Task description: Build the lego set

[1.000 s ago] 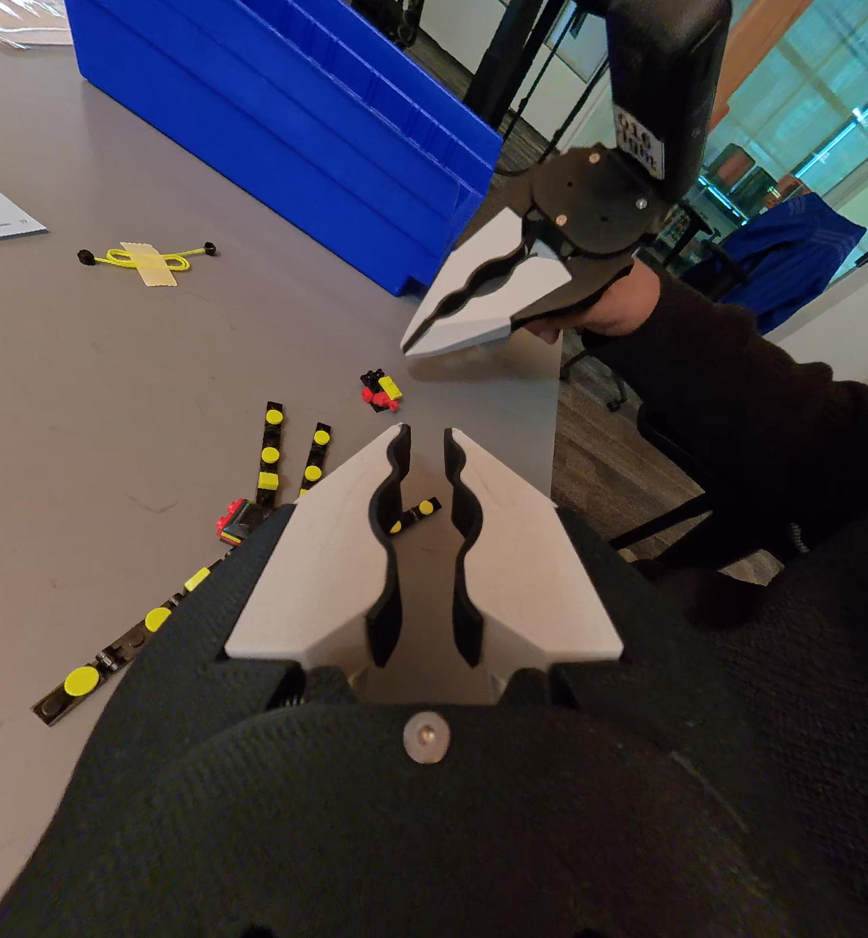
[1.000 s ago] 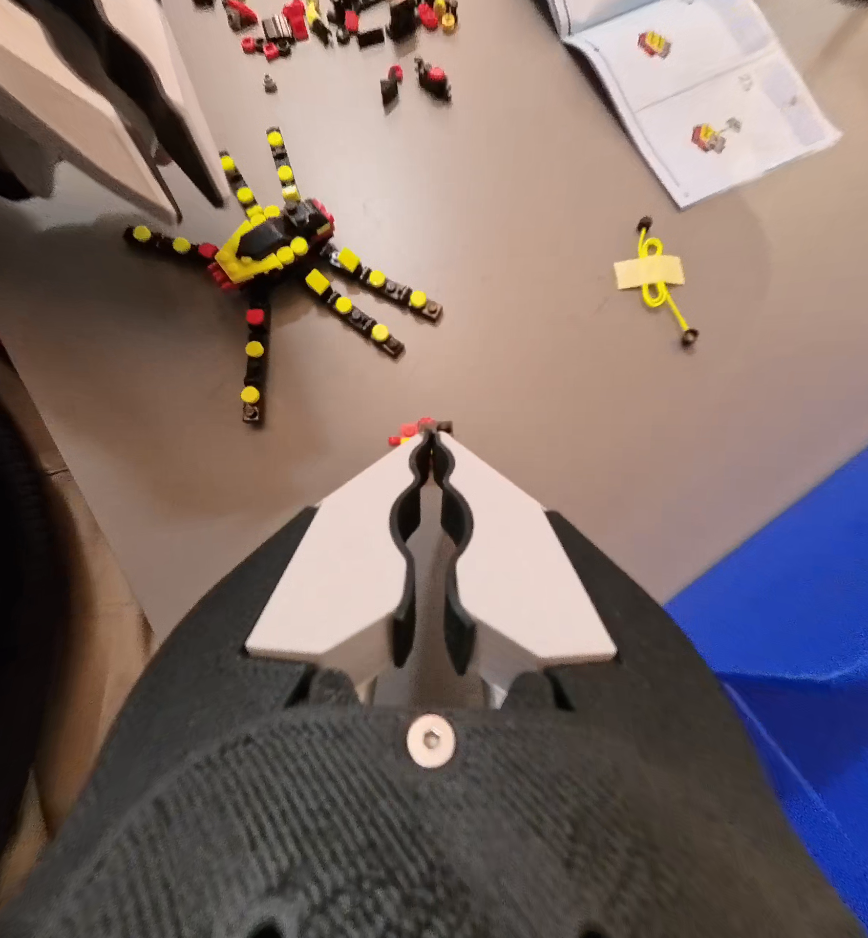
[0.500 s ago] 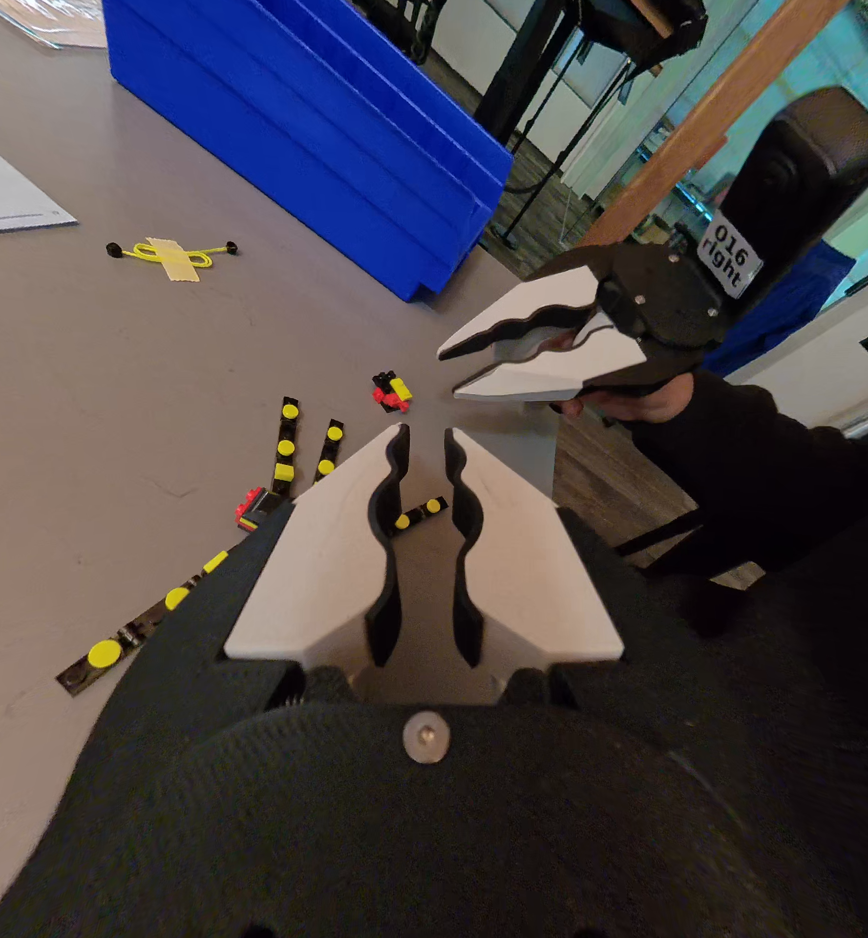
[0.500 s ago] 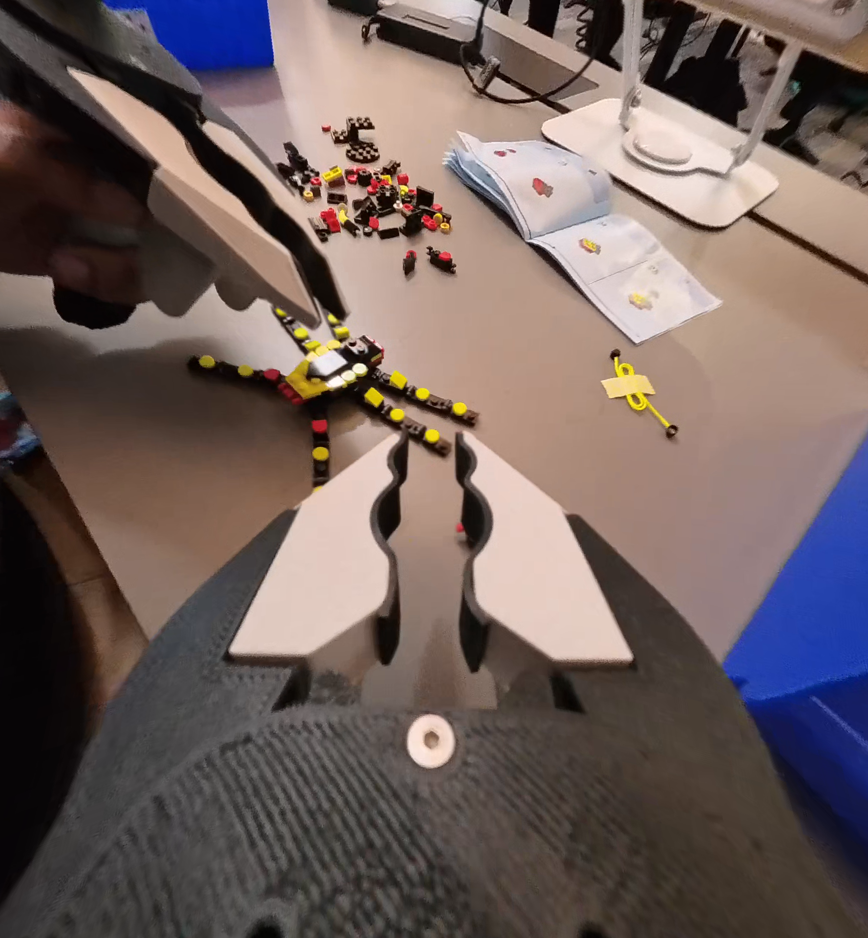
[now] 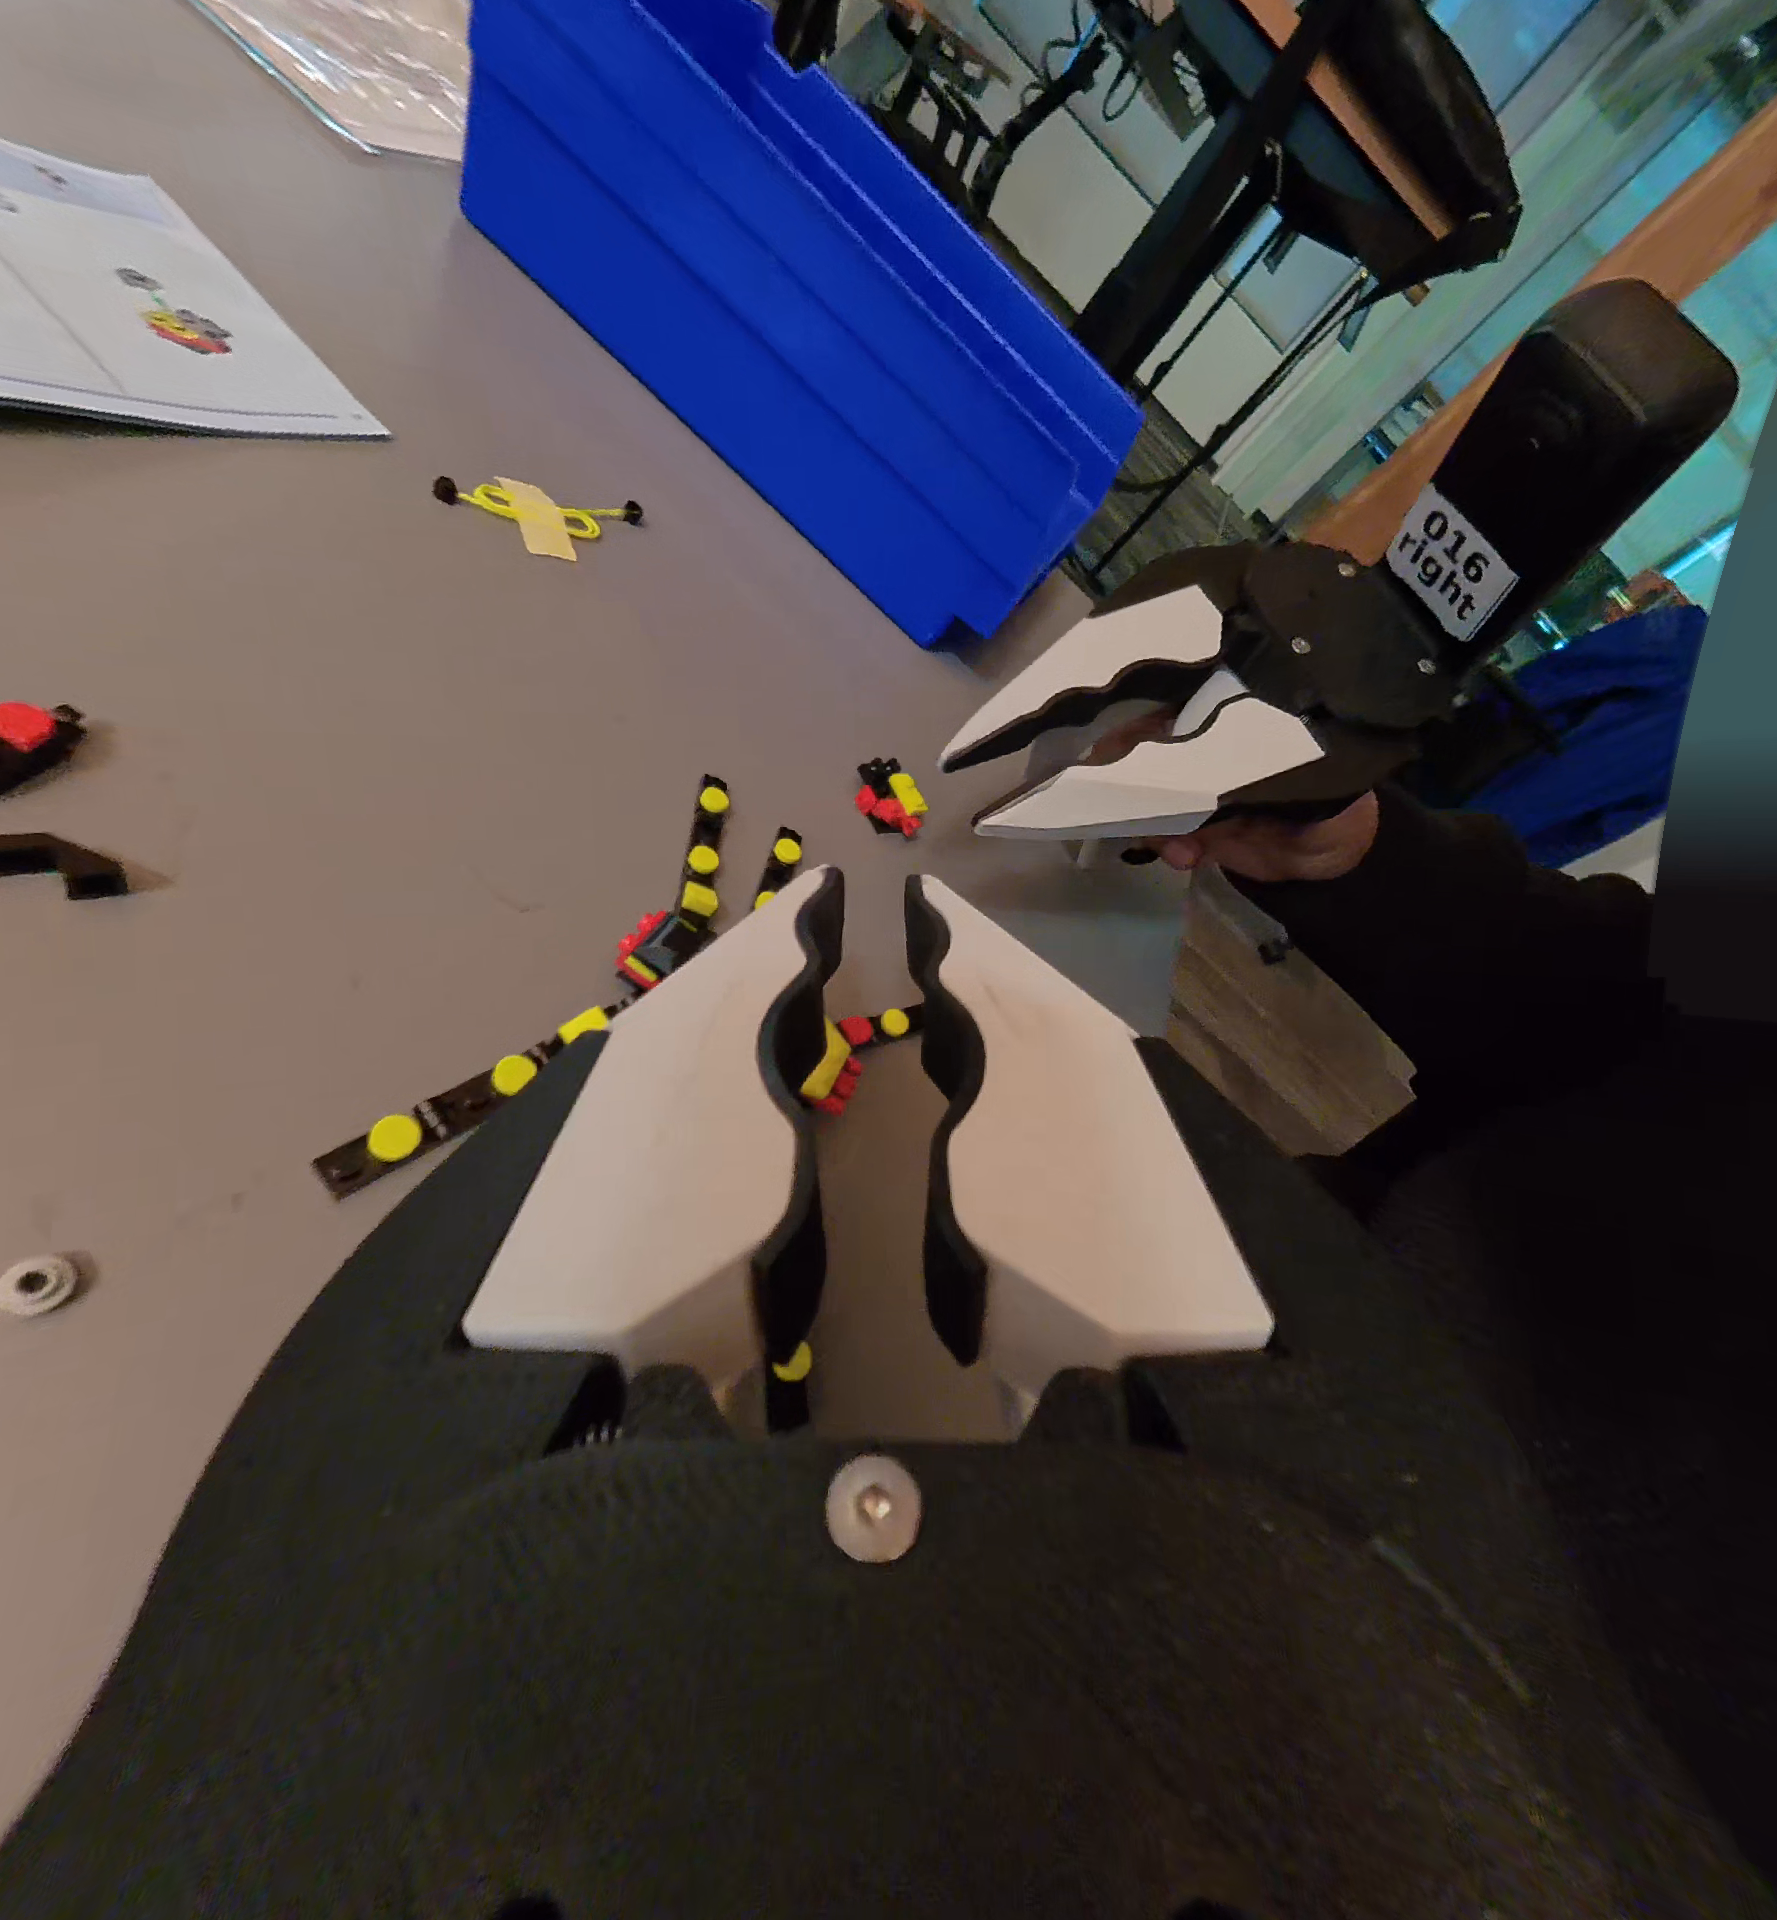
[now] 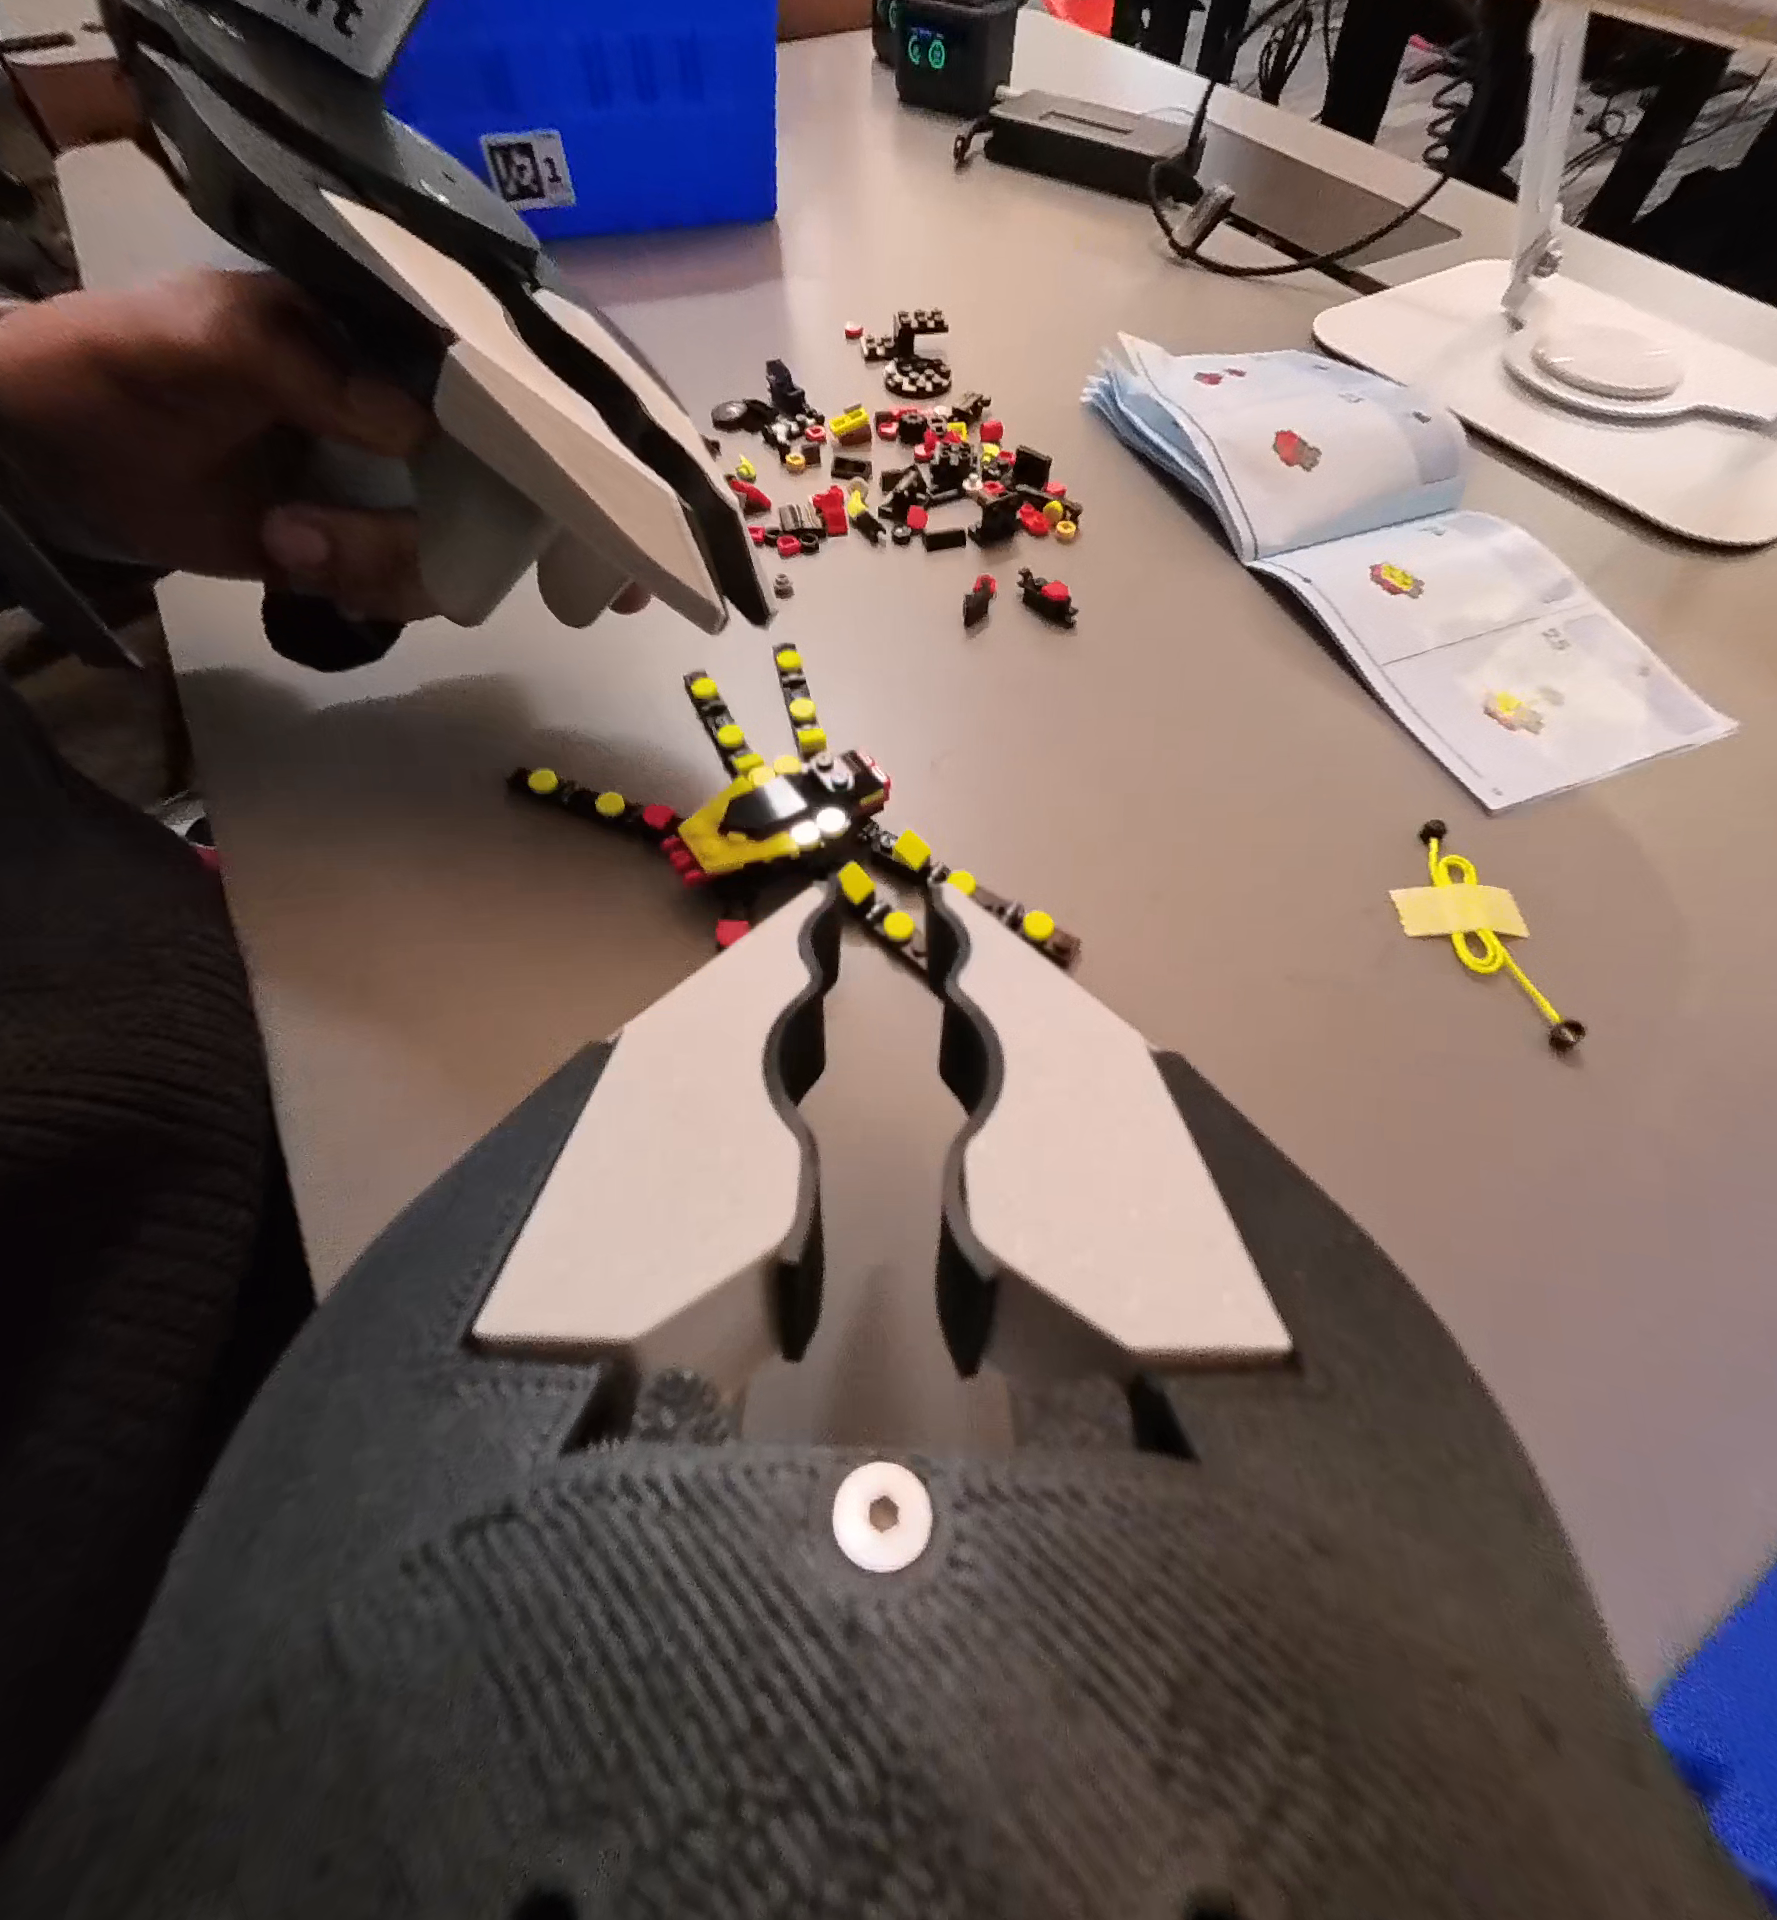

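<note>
The lego model (image 6: 780, 816), a yellow and black body with long black legs bearing yellow studs, lies on the grey table near its front edge. In the left wrist view its legs (image 5: 702, 831) stick out from under my fingers. My left gripper (image 5: 873, 894) is open and empty, hovering just above the model; it also shows in the right wrist view (image 6: 738, 618). A small red, yellow and black sub-assembly (image 5: 892, 798) lies on the table between the grippers. My right gripper (image 6: 882, 909) is open and empty; it shows in the left wrist view (image 5: 962, 795) just right of the sub-assembly.
A pile of loose bricks (image 6: 915, 468) lies behind the model, with two small black and red pieces (image 6: 1019, 597) nearer. An open instruction booklet (image 6: 1383, 540), a taped yellow string (image 6: 1466, 920), a blue bin (image 5: 780, 312) and a white lamp base (image 6: 1611, 395) lie around. Tip to tip, the grippers are about 7 centimetres apart.
My right gripper was shut on the small sub-assembly at the table; it has opened, left the piece lying there and drawn back and up. My left gripper stayed open and shifted over the model.
</note>
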`<state>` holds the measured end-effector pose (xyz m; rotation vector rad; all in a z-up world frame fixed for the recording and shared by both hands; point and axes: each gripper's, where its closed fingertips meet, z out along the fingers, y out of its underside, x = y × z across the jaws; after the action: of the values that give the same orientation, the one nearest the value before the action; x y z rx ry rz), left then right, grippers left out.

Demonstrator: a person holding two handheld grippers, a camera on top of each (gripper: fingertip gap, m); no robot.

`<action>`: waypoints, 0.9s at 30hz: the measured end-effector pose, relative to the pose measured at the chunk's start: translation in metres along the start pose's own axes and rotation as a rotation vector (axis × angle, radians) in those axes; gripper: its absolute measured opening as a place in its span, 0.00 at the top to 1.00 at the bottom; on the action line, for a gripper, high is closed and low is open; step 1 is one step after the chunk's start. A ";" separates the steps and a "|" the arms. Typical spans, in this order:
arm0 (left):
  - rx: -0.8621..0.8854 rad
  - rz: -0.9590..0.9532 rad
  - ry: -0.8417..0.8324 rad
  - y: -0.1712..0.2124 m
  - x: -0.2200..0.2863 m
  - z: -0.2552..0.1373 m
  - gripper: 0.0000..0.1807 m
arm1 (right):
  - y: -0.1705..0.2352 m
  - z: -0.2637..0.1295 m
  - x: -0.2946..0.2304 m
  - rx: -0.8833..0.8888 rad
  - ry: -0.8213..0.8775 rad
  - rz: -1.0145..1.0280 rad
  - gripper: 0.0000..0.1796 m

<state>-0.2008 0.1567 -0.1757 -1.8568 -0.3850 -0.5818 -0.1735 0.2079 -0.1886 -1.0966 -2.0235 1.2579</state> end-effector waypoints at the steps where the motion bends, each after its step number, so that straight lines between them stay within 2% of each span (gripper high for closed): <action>1: 0.004 -0.001 -0.009 0.000 -0.003 -0.002 0.95 | -0.002 0.002 0.000 0.010 -0.009 0.001 0.93; 8: 0.015 -0.012 -0.045 -0.005 -0.020 -0.005 0.94 | -0.006 0.006 0.005 0.051 -0.033 0.030 0.95; 12: 0.032 0.018 -0.128 -0.014 -0.039 -0.017 0.95 | -0.008 0.002 0.008 0.066 -0.025 0.038 0.96; 15: 0.039 0.099 -0.292 -0.027 -0.069 -0.046 0.97 | -0.009 0.000 0.007 0.068 -0.027 0.036 0.96; 21: -0.017 0.237 -0.738 -0.036 -0.147 -0.133 0.98 | -0.009 -0.002 0.004 0.064 -0.028 0.022 0.96; 23: -0.017 0.198 -0.771 -0.034 -0.158 -0.149 0.97 | -0.009 -0.002 0.004 0.062 -0.028 0.024 0.96; 27: -0.057 0.120 -0.766 -0.022 -0.170 -0.156 0.96 | -0.008 -0.002 0.006 0.060 -0.024 0.031 0.96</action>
<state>-0.3852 0.0207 -0.2107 -2.0911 -0.7507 0.2308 -0.1779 0.2118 -0.1801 -1.0939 -1.9802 1.3449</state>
